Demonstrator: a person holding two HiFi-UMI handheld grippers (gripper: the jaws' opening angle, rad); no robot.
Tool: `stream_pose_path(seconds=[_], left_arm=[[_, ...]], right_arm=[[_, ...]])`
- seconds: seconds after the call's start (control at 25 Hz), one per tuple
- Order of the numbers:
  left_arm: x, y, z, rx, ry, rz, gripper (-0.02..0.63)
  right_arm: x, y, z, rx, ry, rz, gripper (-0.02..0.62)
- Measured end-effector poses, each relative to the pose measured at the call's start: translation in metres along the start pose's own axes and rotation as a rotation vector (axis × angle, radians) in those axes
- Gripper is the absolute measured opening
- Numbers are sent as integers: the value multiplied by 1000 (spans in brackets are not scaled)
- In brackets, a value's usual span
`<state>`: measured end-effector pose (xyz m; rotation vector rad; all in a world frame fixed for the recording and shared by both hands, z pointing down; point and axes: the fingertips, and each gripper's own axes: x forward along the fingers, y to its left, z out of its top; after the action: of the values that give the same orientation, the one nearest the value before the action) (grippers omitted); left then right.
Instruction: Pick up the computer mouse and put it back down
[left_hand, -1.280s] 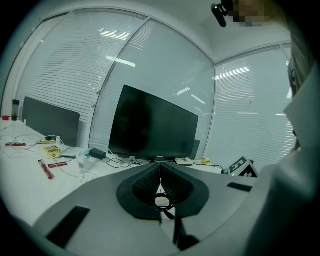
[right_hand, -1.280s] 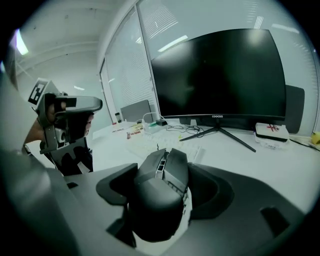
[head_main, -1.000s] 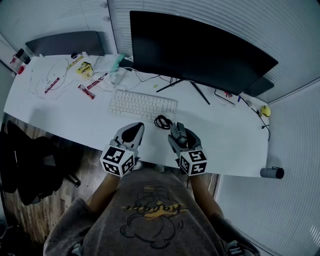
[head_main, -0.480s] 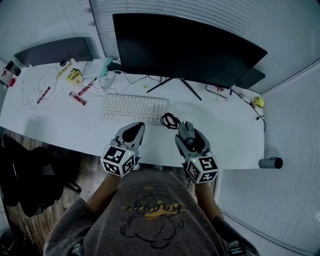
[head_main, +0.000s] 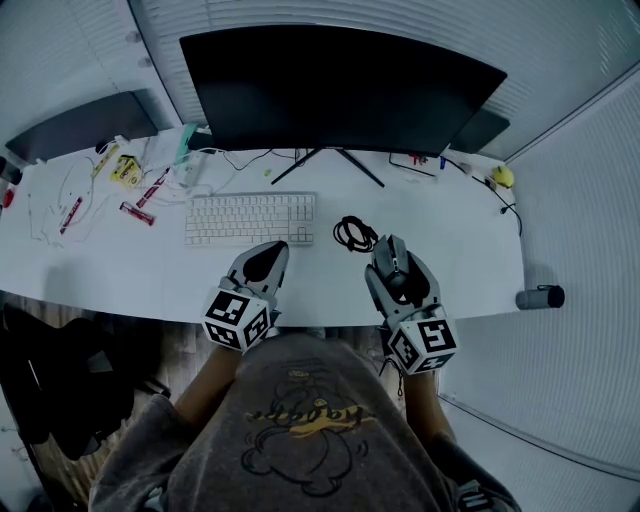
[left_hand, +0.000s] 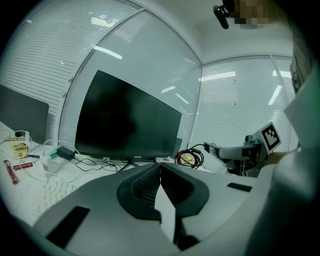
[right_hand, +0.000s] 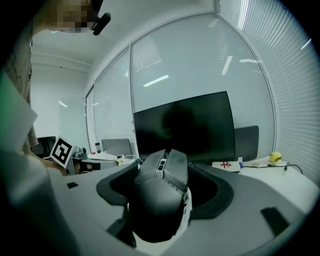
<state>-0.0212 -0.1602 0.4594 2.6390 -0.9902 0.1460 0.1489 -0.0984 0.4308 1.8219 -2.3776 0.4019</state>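
My right gripper (head_main: 397, 268) is shut on the dark computer mouse (head_main: 399, 277), holding it off the white desk (head_main: 120, 272) near the front edge. In the right gripper view the mouse (right_hand: 161, 197) fills the space between the jaws, nose pointing away toward the monitor, with the right gripper (right_hand: 167, 169) closed round its sides. To the left, my left gripper (head_main: 262, 264) hovers over the desk's front edge below the keyboard. Its jaws meet with nothing between them in the left gripper view, where the left gripper (left_hand: 160, 166) faces the monitor.
A white keyboard (head_main: 250, 219) lies left of centre, with a coiled black cable (head_main: 354, 233) beside it. A large dark monitor (head_main: 330, 90) stands behind. Small packets and wires (head_main: 125, 175) clutter the far left. A yellow object (head_main: 503, 176) and a dark cylinder (head_main: 540, 297) are at the right.
My right gripper has risen with the mouse and shifted right, away from the coiled cable. The left gripper stays shut and has drifted a little along the desk edge.
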Motion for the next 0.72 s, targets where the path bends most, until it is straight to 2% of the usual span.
stream_pose_path(seconds=[0.36, 0.72], left_arm=[[8, -5, 1, 0, 5, -28, 19], [6, -3, -1, 2, 6, -21, 18]], right_arm=[[-14, -7, 20, -5, -42, -38, 311], [-3, -5, 20, -2, -48, -27, 310]])
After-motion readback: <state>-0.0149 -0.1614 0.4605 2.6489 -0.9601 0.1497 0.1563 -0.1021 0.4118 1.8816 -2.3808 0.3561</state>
